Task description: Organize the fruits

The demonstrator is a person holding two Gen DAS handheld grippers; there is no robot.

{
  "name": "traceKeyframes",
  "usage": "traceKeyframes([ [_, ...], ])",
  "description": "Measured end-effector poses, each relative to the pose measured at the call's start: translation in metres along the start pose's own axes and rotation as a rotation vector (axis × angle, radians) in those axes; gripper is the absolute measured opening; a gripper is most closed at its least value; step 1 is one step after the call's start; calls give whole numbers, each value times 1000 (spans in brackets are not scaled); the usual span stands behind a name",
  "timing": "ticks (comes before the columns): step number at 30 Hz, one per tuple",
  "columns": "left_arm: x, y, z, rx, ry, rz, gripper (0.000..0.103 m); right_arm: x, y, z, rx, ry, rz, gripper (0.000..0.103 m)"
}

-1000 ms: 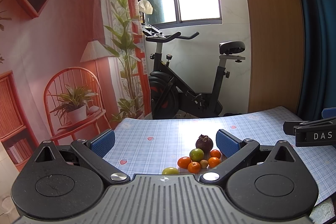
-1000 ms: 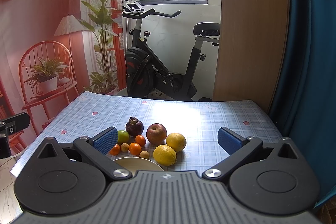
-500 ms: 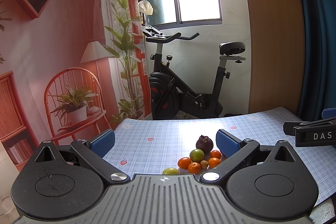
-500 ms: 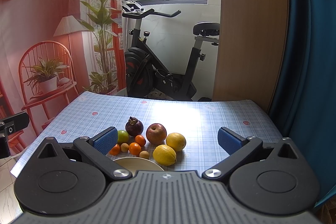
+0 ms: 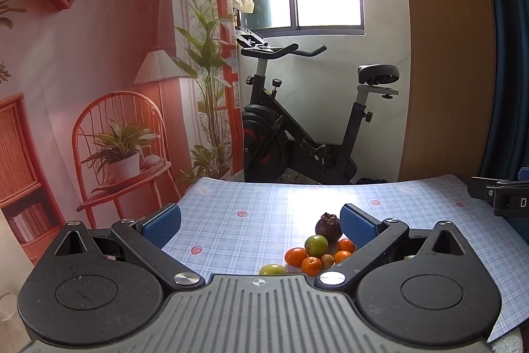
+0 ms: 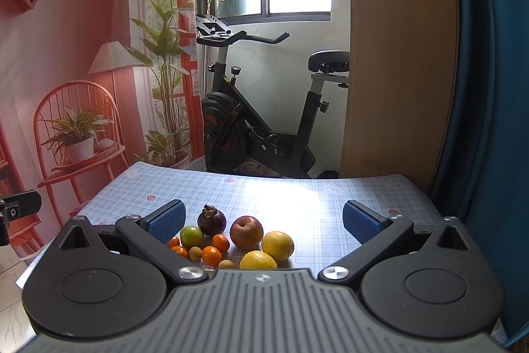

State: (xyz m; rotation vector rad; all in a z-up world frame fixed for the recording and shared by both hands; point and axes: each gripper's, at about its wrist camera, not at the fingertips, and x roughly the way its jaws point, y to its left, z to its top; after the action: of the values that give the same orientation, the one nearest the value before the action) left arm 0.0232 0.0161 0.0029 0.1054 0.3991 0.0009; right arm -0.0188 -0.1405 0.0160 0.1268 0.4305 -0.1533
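I am holding both tools wide open and empty above the near edge of the tabletop (image 6: 297, 194). The left tool (image 5: 261, 222) is looking past its blue pads at the fruit, which is sitting ahead and to its right; the right tool (image 6: 263, 220) is facing the same cluster, ahead and to its left.

Out from the right tool, two lemons (image 6: 277, 245) are lying nearest, touching each other, with an apple (image 6: 246, 232) just behind them. Left of the apple a mangosteen (image 6: 211, 223) is standing at the back, a green fruit (image 6: 191, 236) beside it, and small oranges (image 6: 211, 255) and tan fruits (image 6: 195, 253) are scattered in front. From the left view I am also seeing a second green fruit (image 5: 271, 269) at the tool's body edge.

I am judging the job barely begun: everything is sitting loose in one mixed heap, nothing gripped. No bowl or tray is showing now, so I cannot tell where the fruit should go.
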Motion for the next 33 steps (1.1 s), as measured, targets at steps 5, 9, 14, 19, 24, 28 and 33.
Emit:
traceKeyframes([
  [5,25,15,8,-45,-12,30,103,28,-13,-1,16,-29,47,103],
  [9,46,15,10,-38,-39,82,103,52,-20,-10,47,-61,43,103],
  [14,74,23,7,-83,37,47,97,70,-31,-24,133,-100,116,103],
  [19,96,33,-7,-97,77,30,90,87,-37,-32,166,-68,169,103],
  [24,114,31,-22,-97,93,-25,86,102,-46,-47,172,-78,181,103],
  [28,130,25,-29,-108,125,-42,84,118,-46,-53,97,-5,156,103],
  [33,141,12,-32,-94,132,-58,83,129,-44,-63,40,19,145,103],
])
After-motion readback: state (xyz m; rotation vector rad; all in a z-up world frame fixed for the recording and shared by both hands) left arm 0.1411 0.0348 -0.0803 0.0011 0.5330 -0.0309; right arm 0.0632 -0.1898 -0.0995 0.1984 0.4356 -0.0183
